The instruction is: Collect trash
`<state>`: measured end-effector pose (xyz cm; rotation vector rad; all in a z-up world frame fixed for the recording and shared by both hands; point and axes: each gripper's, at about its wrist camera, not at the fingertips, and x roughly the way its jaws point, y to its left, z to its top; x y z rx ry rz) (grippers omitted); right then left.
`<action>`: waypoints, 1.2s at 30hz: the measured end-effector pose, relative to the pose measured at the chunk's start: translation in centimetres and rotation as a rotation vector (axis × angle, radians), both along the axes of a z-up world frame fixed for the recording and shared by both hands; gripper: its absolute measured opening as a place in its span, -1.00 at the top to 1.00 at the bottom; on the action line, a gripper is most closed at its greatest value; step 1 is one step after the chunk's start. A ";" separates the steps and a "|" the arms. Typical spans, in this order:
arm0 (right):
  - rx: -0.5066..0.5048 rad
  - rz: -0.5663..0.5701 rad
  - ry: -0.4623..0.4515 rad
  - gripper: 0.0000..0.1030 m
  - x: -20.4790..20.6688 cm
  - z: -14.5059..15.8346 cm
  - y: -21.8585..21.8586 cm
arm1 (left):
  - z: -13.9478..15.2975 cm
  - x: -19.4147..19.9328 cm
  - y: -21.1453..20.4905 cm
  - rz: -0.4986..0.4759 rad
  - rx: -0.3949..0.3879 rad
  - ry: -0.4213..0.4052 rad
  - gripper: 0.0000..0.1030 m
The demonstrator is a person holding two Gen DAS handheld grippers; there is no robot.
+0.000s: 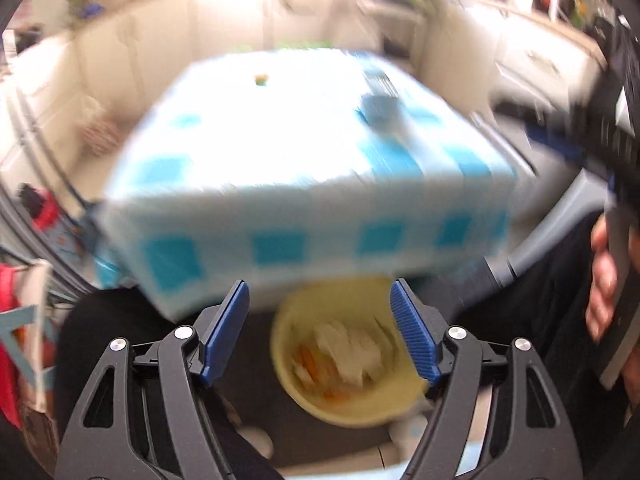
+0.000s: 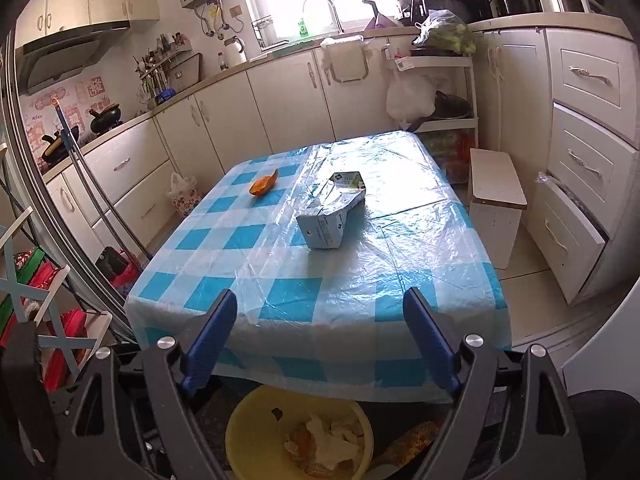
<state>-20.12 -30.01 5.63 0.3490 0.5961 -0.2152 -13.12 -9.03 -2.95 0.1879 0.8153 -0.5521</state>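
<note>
A crushed white-and-blue carton (image 2: 334,212) lies near the middle of the table (image 2: 280,300) with its blue-checked plastic cloth. An orange peel (image 2: 264,186) lies further back on the left. A yellow basin (image 2: 256,428) with tissue and orange scraps stands on the floor below the table's near edge. My right gripper (image 2: 324,308) is open and empty, above the table's near edge. The left wrist view is blurred: my left gripper (image 1: 320,296) is open and empty over the basin (image 1: 288,364), with the carton (image 1: 380,110) and peel (image 1: 261,79) far off.
White kitchen cabinets (image 2: 224,120) run along the back and right walls. A white stool (image 2: 496,200) stands right of the table, beside an open drawer (image 2: 568,240). A mop handle (image 2: 84,168) and red bags (image 2: 120,268) are at the left.
</note>
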 end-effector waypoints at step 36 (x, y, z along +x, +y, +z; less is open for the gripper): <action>-0.036 -0.002 0.026 -0.70 0.5 -0.5 0.7 | 1.8 2.7 6.6 0.328 -0.041 -0.091 -0.82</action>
